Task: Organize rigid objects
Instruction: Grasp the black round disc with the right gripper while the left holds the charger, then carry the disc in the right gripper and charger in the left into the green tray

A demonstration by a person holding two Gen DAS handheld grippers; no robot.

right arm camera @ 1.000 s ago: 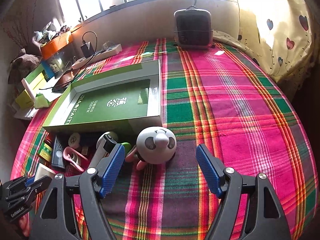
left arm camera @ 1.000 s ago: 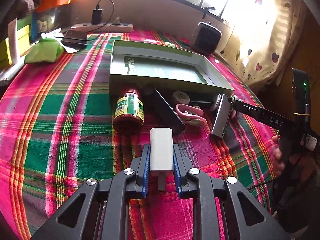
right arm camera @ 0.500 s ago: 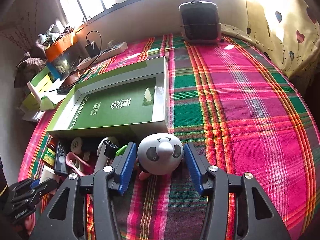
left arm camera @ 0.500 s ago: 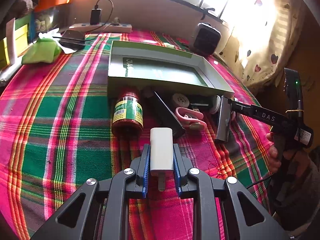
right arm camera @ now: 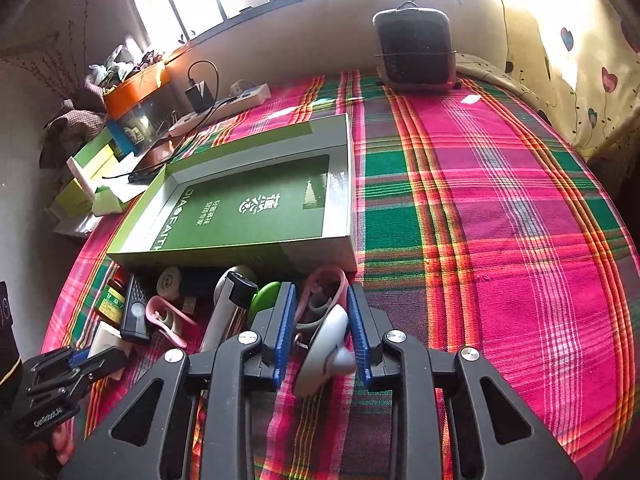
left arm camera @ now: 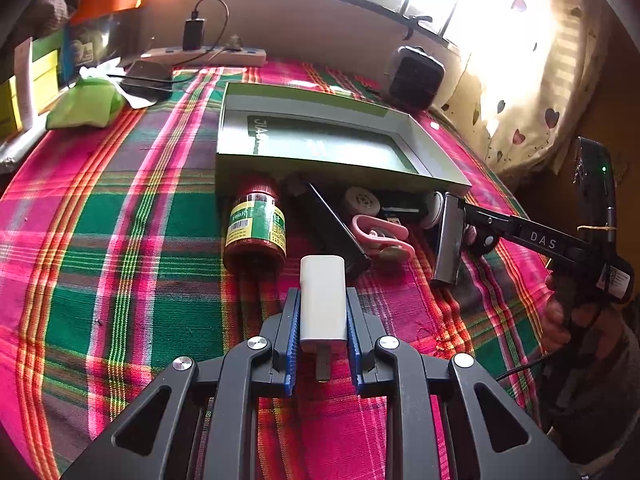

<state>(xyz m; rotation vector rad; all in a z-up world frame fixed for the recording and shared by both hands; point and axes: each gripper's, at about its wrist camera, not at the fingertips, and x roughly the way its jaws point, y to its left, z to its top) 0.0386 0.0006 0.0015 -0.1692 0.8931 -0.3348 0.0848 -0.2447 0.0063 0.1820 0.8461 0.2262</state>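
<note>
My left gripper [left arm camera: 323, 295] is shut on a white charger plug [left arm camera: 322, 304], held just above the plaid cloth in front of a red jar [left arm camera: 256, 228]. My right gripper [right arm camera: 321, 300] is shut on a grey-white panda toy [right arm camera: 326, 346], which sits tilted edgewise between the blue pads. Close behind both stands an open green box [right arm camera: 240, 252], with nothing in it. Along its front wall lie a black remote [left arm camera: 332, 228], a pink clip [left arm camera: 380, 236], a white disc [left arm camera: 362, 202] and a silver torch [left arm camera: 450, 240]. A green round piece [right arm camera: 266, 298] lies left of the right gripper.
A black speaker [right arm camera: 416, 56] stands at the far edge by the window. A power strip [left arm camera: 208, 54], a phone [left arm camera: 148, 80] and a green bag [left arm camera: 86, 102] crowd the far left. Bare plaid cloth [right arm camera: 500, 220] stretches right of the box.
My right gripper moved forward and shut on the panda toy, which turned from face-on to edgewise. The left gripper kept its hold on the charger and barely moved.
</note>
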